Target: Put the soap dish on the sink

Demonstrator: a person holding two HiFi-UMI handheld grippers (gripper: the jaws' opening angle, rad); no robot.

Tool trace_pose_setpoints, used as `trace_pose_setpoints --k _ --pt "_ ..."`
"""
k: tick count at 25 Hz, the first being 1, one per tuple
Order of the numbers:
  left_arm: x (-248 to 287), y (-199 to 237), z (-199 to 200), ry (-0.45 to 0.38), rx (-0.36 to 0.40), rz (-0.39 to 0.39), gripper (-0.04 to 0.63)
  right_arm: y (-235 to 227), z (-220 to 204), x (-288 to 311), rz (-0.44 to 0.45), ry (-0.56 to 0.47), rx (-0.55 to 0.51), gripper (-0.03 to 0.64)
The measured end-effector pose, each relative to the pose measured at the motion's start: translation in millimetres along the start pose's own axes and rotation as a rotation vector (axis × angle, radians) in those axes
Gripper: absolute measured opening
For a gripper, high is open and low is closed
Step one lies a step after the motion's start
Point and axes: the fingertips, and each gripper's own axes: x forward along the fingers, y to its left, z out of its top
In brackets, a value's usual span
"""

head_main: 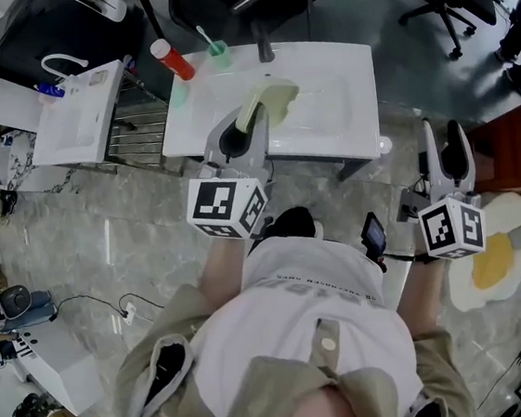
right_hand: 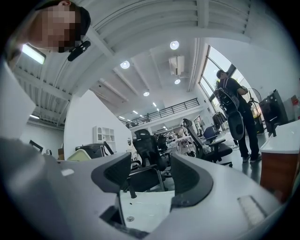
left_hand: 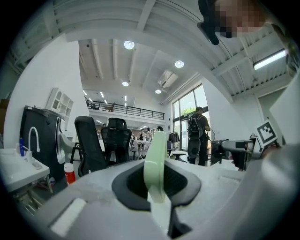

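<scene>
Gripping the pale green soap dish (head_main: 278, 98) by its edge, left gripper (head_main: 249, 120) holds it above the white sink (head_main: 338, 72). Right gripper (head_main: 444, 149) wide, empty, near egg-shaped mat (head_main: 500, 260). Red bottle (head_main: 174, 60) and green cup (head_main: 219, 53) at sink's back rim.

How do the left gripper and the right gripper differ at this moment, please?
The left gripper is shut on the pale green soap dish; the right gripper is open and empty. The left gripper is over the sink; the right gripper is beside it, over the floor. Both carry a marker cube.
</scene>
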Motion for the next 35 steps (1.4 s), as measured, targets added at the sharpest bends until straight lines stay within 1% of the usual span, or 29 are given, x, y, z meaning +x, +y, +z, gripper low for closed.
trace_pose_setpoints --k 6,11,14,18,22,25,27,30,33,35 --pt "15.8 7.1 -2.3 0.025 -0.012 0.001 0.031 -3.5 -3.8 16.9 0.002 0.026 0.016 0.268" --pt "40.8 11.9 -2.9 0.021 -0.022 -0.017 0.031 -12.4 -7.0 35.3 -0.005 0.028 0.023 0.270" --pt "60.2 13.0 -3.0 0.015 -0.045 -0.037 0.031 -17.6 -9.7 48.9 -0.004 0.031 0.037 0.268" --pt "85.9 15.1 2.1 -0.001 -0.113 -0.074 0.031 -17.9 -9.7 69.3 0.003 0.035 0.055 0.269" --pt "109.2 20.0 3.7 -0.005 -0.161 -0.102 0.031 -16.4 -9.6 90.6 0.009 0.033 0.075 0.270" --pt "124.8 23.4 0.2 -0.001 -0.229 -0.133 0.031 -14.7 -13.2 105.6 0.014 0.040 0.090 0.272" --pt "135.5 24.5 -3.5 0.009 -0.261 -0.153 0.031 -12.7 -17.7 116.8 0.019 0.057 0.095 0.272" --pt "149.5 25.3 -9.6 0.023 -0.305 -0.182 0.031 -6.2 -28.6 134.1 0.042 0.092 0.106 0.296" --pt "162.1 26.8 -13.9 0.029 -0.364 -0.215 0.031 3.4 -42.4 152.0 0.074 0.121 0.149 0.302" --pt "169.2 26.0 -16.0 0.033 -0.379 -0.237 0.031 10.6 -51.4 162.6 0.100 0.135 0.183 0.305"
